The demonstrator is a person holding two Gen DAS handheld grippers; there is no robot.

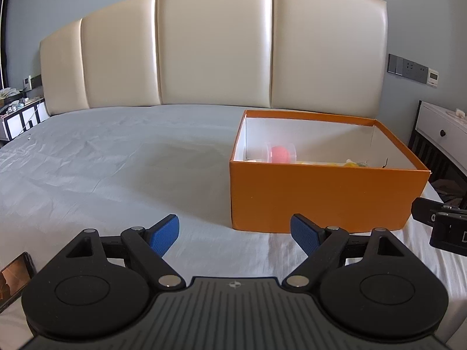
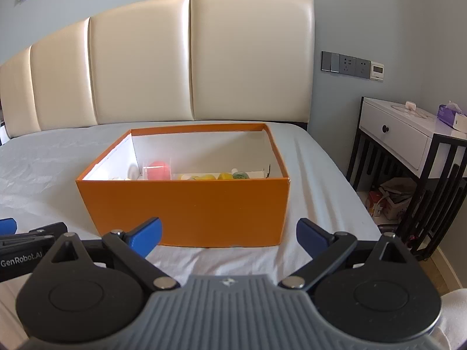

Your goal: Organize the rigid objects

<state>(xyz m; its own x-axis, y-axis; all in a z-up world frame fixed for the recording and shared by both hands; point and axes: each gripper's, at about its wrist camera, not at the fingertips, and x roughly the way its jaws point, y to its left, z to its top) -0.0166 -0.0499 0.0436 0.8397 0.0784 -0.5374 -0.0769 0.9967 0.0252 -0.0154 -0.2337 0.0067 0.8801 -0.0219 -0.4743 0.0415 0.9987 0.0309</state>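
Both tools idle low in frame: the left gripper (image 1: pixel 235 233) and right gripper (image 2: pixel 229 237) gape wide, holding nothing. The orange box (image 2: pixel 186 207) sits mid-frame on the bed (image 1: pixel 102 160), its items (image 2: pixel 204 175) inside, suggesting sorting's nearly finished.

Soft daylight, sharp focus, fisheye-bent, dark corners
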